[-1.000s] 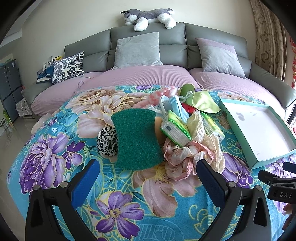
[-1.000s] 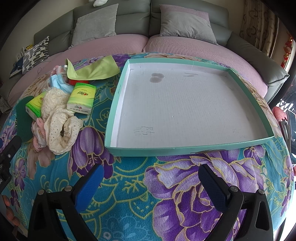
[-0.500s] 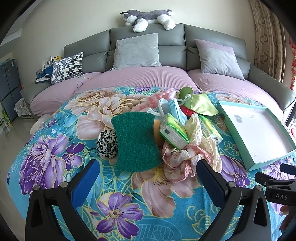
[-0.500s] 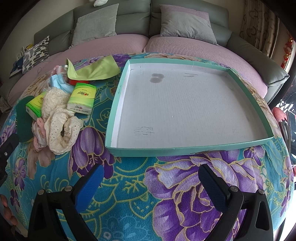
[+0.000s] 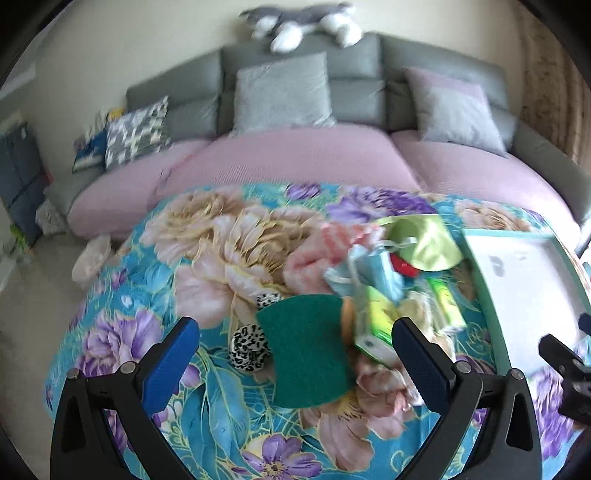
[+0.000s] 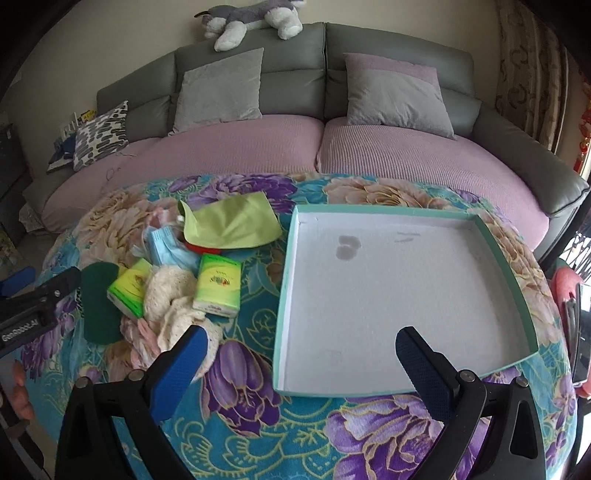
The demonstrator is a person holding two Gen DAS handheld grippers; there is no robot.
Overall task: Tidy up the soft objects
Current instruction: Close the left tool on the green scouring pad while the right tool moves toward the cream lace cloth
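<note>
A pile of soft things lies on the floral tablecloth [image 5: 207, 406]: a dark green scouring pad [image 5: 306, 350], a leopard-print scrunchie [image 5: 247, 347], two green tissue packs [image 6: 218, 286], cream lace cloth [image 6: 173, 306], a blue face mask [image 6: 166, 249], a lime green cloth [image 6: 232, 221] and a pink towel [image 5: 321, 247]. A shallow teal-rimmed white tray [image 6: 480, 225] lies to their right. My left gripper [image 5: 295, 350] is open, with the pad between its fingers' line of sight. My right gripper [image 6: 301, 350] is open above the tray's near left corner.
A grey and pink sofa [image 6: 332, 147] with cushions runs behind the table, with a plush husky [image 6: 251, 18] on its back. A phone [image 6: 583, 332] sits at the far right edge. The left gripper shows in the right wrist view [image 6: 37, 306].
Both grippers have risen and tilted up, so more of the sofa shows. The left gripper has moved nearer the green pad. Both stay open and empty.
</note>
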